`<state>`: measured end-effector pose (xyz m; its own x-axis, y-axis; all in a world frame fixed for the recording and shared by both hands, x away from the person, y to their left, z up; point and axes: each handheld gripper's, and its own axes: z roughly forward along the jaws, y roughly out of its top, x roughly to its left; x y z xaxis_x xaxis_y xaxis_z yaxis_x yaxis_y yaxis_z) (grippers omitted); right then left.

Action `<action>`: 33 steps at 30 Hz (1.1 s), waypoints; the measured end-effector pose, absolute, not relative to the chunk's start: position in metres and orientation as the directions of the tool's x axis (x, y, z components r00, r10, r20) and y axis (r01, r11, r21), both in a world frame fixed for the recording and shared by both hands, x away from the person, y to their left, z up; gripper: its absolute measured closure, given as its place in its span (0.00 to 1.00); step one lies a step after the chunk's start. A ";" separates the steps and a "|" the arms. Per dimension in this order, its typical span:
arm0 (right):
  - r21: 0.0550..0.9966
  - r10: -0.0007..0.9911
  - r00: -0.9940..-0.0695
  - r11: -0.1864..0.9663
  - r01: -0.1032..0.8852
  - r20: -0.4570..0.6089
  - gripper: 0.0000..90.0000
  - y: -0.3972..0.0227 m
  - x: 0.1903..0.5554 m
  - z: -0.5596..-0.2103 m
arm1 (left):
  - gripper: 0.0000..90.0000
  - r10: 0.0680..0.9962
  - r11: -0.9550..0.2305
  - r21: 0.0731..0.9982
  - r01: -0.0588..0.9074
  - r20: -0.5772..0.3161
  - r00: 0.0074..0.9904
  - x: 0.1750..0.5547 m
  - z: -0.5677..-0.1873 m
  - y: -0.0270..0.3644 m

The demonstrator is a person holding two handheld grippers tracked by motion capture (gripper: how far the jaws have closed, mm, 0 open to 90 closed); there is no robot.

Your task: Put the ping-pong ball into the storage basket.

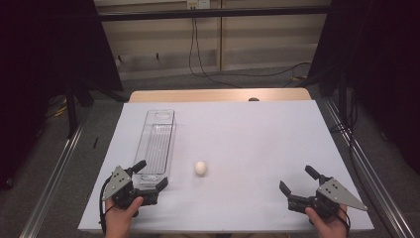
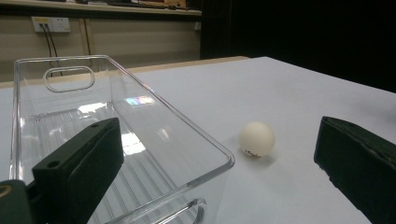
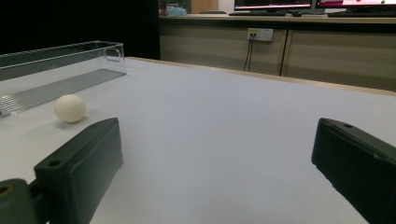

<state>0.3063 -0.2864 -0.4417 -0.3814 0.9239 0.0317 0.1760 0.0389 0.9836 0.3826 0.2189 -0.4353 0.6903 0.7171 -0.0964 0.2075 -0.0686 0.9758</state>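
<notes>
Left gripper (image 1: 148,174): jaws wide apart, nothing between the pads; sits at the near end of the tray, one jaw over its near rim.
Right gripper (image 1: 299,181): jaws spread, empty; rests low over the near right part of the counter (image 1: 257,134), well apart from the ball.
Ball (image 1: 200,167): small, white, round; lies loose on the counter just beside the tray's near end, between the two grippers and nearer the left one.
Tray (image 1: 158,136): long, clear, ribbed floor, empty; stands lengthwise on the left half.
Handling, judged: ball likely very light, hard-shelled, smooth; will roll at a nudge and may squirt out of a hard pinch.
Hold point, judged: across the widest part, pads level on opposite sides, gentle squeeze.
Tray, judged: stiff, slick, light; may slide if bumped.
</notes>
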 end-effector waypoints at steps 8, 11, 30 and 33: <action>0.984 0.923 -0.382 0.035 0.175 0.035 0.02 -0.287 0.306 -0.441 | 0.02 0.722 -0.064 0.977 0.205 -0.096 0.685 0.383 -0.433 0.216; 0.984 0.923 -0.383 0.036 0.176 0.035 0.02 -0.287 0.306 -0.441 | 0.02 0.719 -0.073 0.975 0.208 -0.093 0.688 0.383 -0.431 0.215; 0.984 0.923 -0.384 0.035 0.176 0.036 0.02 -0.287 0.306 -0.441 | 0.02 0.700 -0.065 0.972 0.225 -0.116 0.704 0.383 -0.422 0.199; 0.984 0.926 -0.377 0.029 0.174 0.039 0.02 -0.287 0.306 -0.440 | 0.02 0.692 -0.079 0.971 0.226 -0.110 0.714 0.382 -0.418 0.196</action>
